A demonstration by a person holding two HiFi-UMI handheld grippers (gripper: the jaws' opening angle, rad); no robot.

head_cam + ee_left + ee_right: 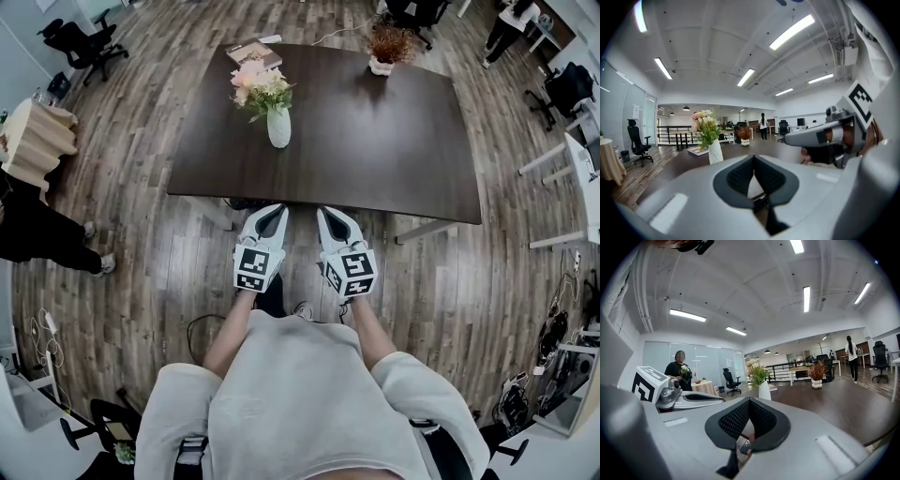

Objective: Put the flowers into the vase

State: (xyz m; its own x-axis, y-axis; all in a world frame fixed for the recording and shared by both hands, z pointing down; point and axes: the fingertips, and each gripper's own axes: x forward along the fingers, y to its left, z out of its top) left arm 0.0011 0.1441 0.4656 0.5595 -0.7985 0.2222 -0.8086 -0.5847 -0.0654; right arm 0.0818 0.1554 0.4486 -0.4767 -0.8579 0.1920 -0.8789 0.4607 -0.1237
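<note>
A white vase (278, 127) stands on the left half of the dark table (375, 141), holding a bunch of pink and cream flowers (258, 86). Both grippers hover side by side over the floor, just short of the table's near edge. My left gripper (273, 214) is shut with nothing between its jaws, and so is my right gripper (329, 217). In the left gripper view the vase (715, 152) and flowers (705, 124) show beyond the closed tips (753, 160). The right gripper view shows the vase (764, 391) past its closed tips (749, 401).
A potted dried plant (389, 47) and a book (253, 52) sit at the table's far edge. A person in black (678, 372) stands to the left holding a flower beside a cloth-covered round table (37, 136). Office chairs and white desks (572, 159) ring the room.
</note>
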